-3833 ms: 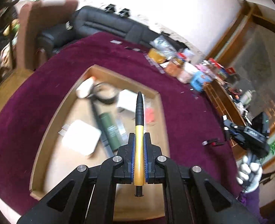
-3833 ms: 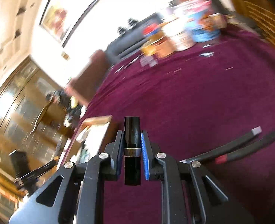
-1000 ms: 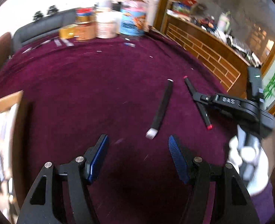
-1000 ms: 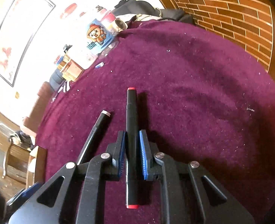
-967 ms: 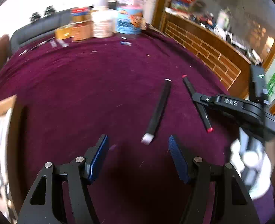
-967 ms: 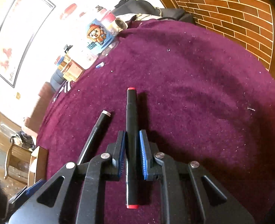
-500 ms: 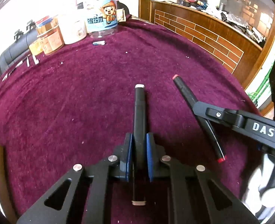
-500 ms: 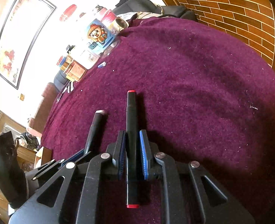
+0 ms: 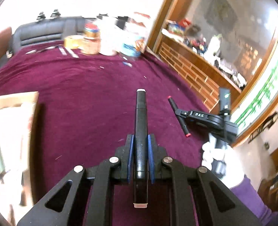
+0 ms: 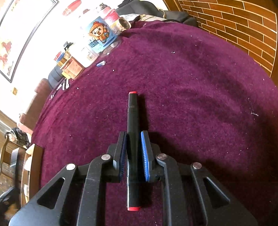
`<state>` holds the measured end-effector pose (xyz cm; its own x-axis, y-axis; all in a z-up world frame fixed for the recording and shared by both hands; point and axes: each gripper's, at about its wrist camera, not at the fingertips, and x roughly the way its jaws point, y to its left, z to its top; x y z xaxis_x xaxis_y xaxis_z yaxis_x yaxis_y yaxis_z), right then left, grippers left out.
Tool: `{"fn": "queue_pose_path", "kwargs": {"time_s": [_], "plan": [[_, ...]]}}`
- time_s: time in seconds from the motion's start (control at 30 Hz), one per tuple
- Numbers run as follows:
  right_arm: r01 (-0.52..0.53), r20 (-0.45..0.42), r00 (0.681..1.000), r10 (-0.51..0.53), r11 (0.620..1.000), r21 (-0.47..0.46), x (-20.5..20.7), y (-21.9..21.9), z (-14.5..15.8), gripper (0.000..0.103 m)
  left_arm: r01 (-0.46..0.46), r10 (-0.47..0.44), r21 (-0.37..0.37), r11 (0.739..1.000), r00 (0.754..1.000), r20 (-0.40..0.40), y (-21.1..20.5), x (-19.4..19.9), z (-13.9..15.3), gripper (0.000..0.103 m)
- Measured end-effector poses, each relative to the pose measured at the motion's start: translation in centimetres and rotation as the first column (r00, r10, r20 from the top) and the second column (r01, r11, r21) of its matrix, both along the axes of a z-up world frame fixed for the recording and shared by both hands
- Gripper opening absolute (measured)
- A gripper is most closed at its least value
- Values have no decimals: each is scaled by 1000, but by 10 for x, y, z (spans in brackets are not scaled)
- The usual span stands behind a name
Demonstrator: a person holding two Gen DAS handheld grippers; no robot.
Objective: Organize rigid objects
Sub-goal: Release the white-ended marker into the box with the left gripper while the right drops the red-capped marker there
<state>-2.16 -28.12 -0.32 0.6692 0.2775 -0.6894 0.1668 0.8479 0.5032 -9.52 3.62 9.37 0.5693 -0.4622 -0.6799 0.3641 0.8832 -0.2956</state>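
Blur, crops and covered spans in both wrist views

In the left wrist view the jars at the far end of the purple cloth are smeared by motion, their labels unreadable, and the wooden tray is cut by the left edge, its contents a pale blur. The white-capped marker has its middle covered by the left gripper, and the red-capped marker is crossed by the right gripper. In the right wrist view the same marker is covered mid-length by the pads, and the tray corner is cropped at the left.
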Motion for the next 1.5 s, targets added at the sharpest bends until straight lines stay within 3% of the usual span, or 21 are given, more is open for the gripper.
{"fn": "queue_pose_path", "kwargs": {"time_s": [0.17, 0.3, 0.47, 0.6, 0.67, 0.9, 1.0, 1.07, 1.17, 1.33, 1.5], "plan": [[-40, -51, 998, 31, 984, -174, 2, 26, 12, 13, -143, 143, -7, 990, 986, 89, 85, -42, 23, 11], [-75, -45, 997, 69, 982, -171, -10, 48, 23, 13, -254, 257, -43, 966, 963, 87, 146, -63, 19, 12], [-162, 9, 986, 164, 982, -94, -32, 86, 50, 13, -395, 399, -108, 912, 917, 18, 216, -74, -8, 12], [-282, 65, 956, 287, 957, -73, -48, 136, 74, 13, -463, 464, -111, 879, 886, -19, 248, -75, -30, 12], [-360, 74, 929, 362, 932, -36, -51, 167, 81, 13, -492, 486, -125, 862, 871, -75, 262, -70, -44, 12], [-614, 68, 789, 610, 787, 60, -69, 286, 82, 13, -515, 504, -76, 854, 855, -124, 269, -52, -77, 12], [-684, 29, 727, 686, 720, 115, -70, 335, 67, 13, -530, 525, -38, 847, 845, -99, 268, -46, -79, 12], [-710, 7, 701, 713, 696, 108, -73, 361, 57, 13, -543, 540, -8, 840, 838, -79, 270, -39, -83, 12], [-731, -35, 674, 738, 674, 108, -70, 395, 42, 13, -548, 546, 11, 837, 833, -87, 271, -31, -92, 13], [-732, -83, 672, 736, 677, 78, -61, 428, 25, 13, -555, 554, 0, 832, 830, -70, 272, -40, -85, 15], [-723, -122, 679, 724, 688, 61, -54, 436, 9, 14, -591, 591, -7, 807, 807, 18, 271, -66, -58, 50]]}}
